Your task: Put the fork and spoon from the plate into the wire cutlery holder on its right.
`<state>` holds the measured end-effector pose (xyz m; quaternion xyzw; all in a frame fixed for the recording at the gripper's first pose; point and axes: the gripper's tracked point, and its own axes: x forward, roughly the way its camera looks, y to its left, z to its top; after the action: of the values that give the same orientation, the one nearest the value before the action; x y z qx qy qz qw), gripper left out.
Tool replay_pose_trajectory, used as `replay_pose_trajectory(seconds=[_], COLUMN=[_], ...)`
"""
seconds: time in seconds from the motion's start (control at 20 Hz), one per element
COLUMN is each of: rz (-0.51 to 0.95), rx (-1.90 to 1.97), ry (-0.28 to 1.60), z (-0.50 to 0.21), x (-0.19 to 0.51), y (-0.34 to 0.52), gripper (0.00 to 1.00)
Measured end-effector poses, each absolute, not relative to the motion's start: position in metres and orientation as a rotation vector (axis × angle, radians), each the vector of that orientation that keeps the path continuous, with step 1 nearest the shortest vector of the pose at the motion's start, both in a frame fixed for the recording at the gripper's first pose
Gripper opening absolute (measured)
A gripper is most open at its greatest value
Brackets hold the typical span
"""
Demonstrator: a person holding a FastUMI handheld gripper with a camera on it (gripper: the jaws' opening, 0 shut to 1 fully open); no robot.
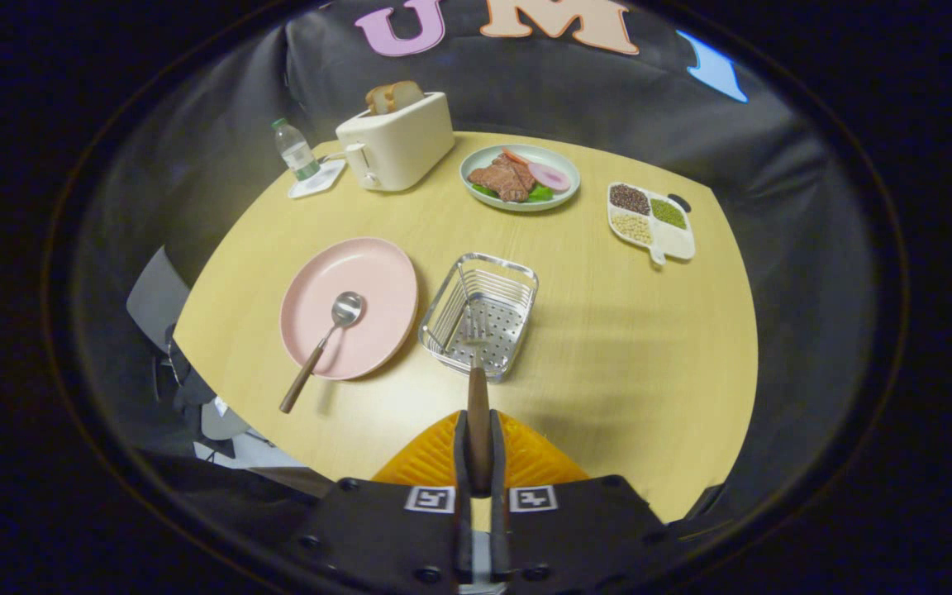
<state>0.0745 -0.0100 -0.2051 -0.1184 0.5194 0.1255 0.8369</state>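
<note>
Left to right on your table: a water bottle stands on a small white coaster, beside a toaster with bread slices in its slots. The pink plate holds the spoon, bowl on the plate, wooden handle overhanging the near rim. Just right, the wire cutlery holder. Your gripper is clenched on the fork by its wooden handle, tines over the holder's near edge; contact with the basket cannot be judged. Beyond, a green plate carries meat and vegetables. Farthest right, a divided tray holds three kinds of beans in separate compartments.
</note>
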Motion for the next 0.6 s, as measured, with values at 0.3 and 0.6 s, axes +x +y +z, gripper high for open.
replay_pose_trajectory(seconds=[0.3,0.6], rz=[0.25,0.213], rx=[-0.221,-0.178], ry=[1.059,0.971], z=[-0.201,-0.191], x=[0.08,0.087], y=[-0.003,-0.001], gripper=[0.83,1.0])
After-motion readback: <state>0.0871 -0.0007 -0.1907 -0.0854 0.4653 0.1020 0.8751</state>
